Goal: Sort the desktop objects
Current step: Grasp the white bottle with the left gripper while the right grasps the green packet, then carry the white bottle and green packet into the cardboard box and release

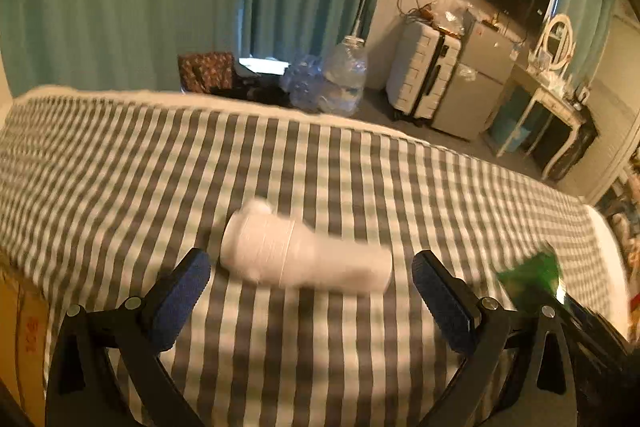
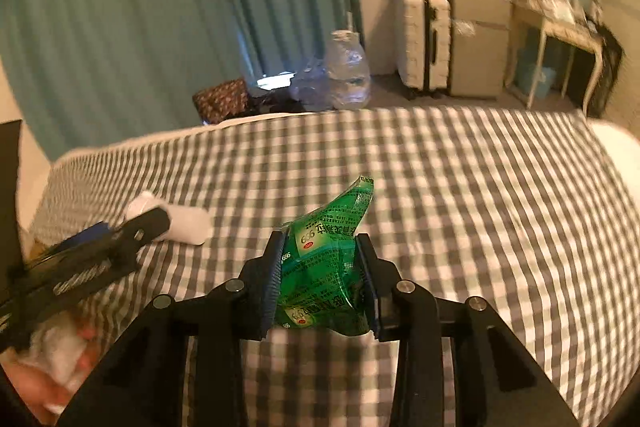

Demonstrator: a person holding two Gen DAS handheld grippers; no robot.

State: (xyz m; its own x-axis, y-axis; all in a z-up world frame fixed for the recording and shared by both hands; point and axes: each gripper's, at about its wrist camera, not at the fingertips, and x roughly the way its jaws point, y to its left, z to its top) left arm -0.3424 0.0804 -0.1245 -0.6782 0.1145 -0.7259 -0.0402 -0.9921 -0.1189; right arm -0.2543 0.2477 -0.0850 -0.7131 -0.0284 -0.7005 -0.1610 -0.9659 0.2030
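Observation:
A white plastic bottle point(image 1: 304, 251) lies on its side on the grey-and-white checked bed sheet point(image 1: 280, 155). My left gripper point(image 1: 310, 263) is open, its blue-padded fingers point(image 1: 180, 291) standing wide on either side of the bottle's near end without touching it. In the right wrist view the same bottle point(image 2: 188, 223) lies at the left, with the left gripper point(image 2: 132, 225) over it. My right gripper point(image 2: 320, 241) is shut on a crumpled green packet point(image 2: 324, 267) with printed text, held just above the sheet point(image 2: 480, 187). The green packet point(image 1: 532, 275) also shows at the right of the left wrist view.
Beyond the bed's far edge stand a large clear water jug point(image 1: 344, 79), a white suitcase point(image 1: 424, 75), a small fridge point(image 1: 476, 83) and a dressing table point(image 1: 556, 99). A cardboard box point(image 1: 20, 327) sits at the bed's left side. A person's hand point(image 2: 52, 375) holds the left gripper.

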